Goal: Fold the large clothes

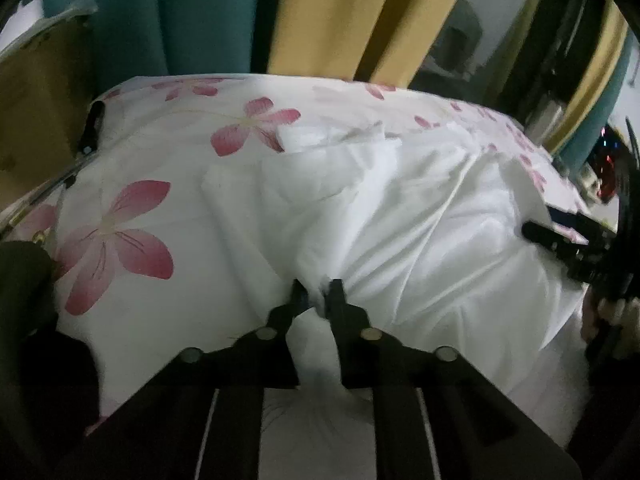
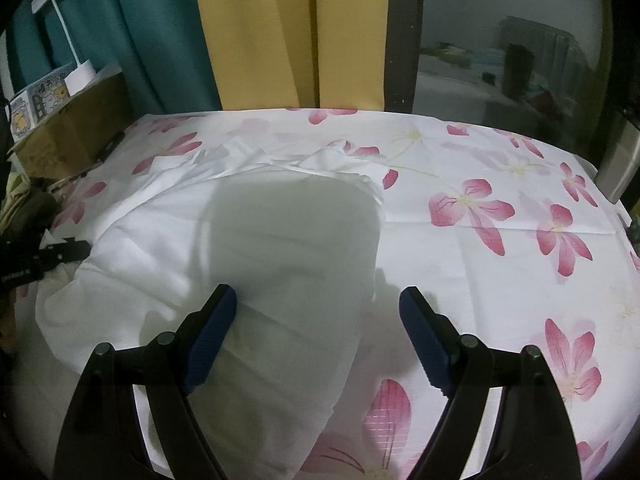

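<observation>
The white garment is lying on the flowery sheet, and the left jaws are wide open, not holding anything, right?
Not quite. The white garment does lie on the flowery sheet, but the left gripper is not wide open: in the left wrist view its jaws stand nearly closed, pinching a bunch of the garment's cloth.

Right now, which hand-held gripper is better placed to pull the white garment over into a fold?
The left hand-held gripper: it pinches the garment. The right hangs open above it.
</observation>
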`<state>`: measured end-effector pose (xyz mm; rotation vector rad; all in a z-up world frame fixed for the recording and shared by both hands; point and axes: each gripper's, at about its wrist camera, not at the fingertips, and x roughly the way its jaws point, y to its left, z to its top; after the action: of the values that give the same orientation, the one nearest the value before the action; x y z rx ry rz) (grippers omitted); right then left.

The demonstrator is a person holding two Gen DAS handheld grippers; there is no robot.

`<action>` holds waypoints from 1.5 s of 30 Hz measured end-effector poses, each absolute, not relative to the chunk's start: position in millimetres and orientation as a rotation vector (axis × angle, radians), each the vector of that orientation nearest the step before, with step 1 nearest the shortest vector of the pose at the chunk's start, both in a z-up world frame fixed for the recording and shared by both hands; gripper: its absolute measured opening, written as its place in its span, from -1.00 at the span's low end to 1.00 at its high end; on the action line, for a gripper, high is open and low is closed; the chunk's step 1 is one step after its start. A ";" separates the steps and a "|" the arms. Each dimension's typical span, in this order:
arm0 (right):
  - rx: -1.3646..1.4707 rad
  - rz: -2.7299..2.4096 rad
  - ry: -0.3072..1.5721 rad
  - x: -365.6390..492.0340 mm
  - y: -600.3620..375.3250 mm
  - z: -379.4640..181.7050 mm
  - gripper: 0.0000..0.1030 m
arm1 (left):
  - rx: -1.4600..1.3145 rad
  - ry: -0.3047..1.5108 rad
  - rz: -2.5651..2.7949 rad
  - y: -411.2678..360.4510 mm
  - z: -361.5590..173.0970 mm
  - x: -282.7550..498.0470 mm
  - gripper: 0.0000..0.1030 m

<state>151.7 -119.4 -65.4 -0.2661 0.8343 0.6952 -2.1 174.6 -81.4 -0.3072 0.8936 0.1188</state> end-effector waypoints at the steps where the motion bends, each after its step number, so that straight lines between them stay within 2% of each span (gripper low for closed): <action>1: -0.266 0.694 0.833 151.5 -120.2 -64.0 0.62 | -0.316 0.873 0.116 174.3 -76.1 -4.5 -0.50; 2: -0.266 0.692 0.831 150.8 -121.6 -61.9 0.62 | -0.322 0.852 0.108 173.7 -70.8 -7.0 -0.30; 4: -0.267 0.693 0.826 148.6 -124.3 -58.6 0.62 | -0.324 0.827 0.086 167.6 -61.2 -7.8 -0.10; 5: -0.268 0.694 0.823 146.5 -126.2 -56.7 0.62 | -0.320 0.823 0.076 163.5 -58.3 -7.6 -0.06; 11: -0.277 0.708 0.830 134.5 -135.8 -54.4 0.62 | -0.288 0.935 0.070 143.2 -81.1 -2.4 -0.05; 20: -0.291 0.731 0.864 121.6 -141.6 -69.2 0.63 | -0.207 0.949 0.110 126.1 -84.7 -24.6 -0.05; 28: -0.295 0.750 0.871 110.8 -146.3 -74.7 0.64 | -0.259 0.948 0.072 125.0 -76.0 -44.6 -0.04; 31: -0.294 0.757 0.867 108.4 -149.4 -72.2 0.64 | -0.255 0.914 0.093 128.2 -63.2 -49.0 0.06; 37: -0.275 0.767 0.854 109.5 -154.6 -65.3 0.64 | -0.310 0.808 0.190 151.1 -38.9 -51.4 0.08; 45: -0.254 0.760 0.838 117.4 -160.6 -58.1 0.65 | -0.405 0.797 0.256 188.6 -47.6 -35.1 0.26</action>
<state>117.4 -160.6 -58.1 -0.2543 0.8376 0.7604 -35.1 188.6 -47.6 -0.4046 0.7973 0.2562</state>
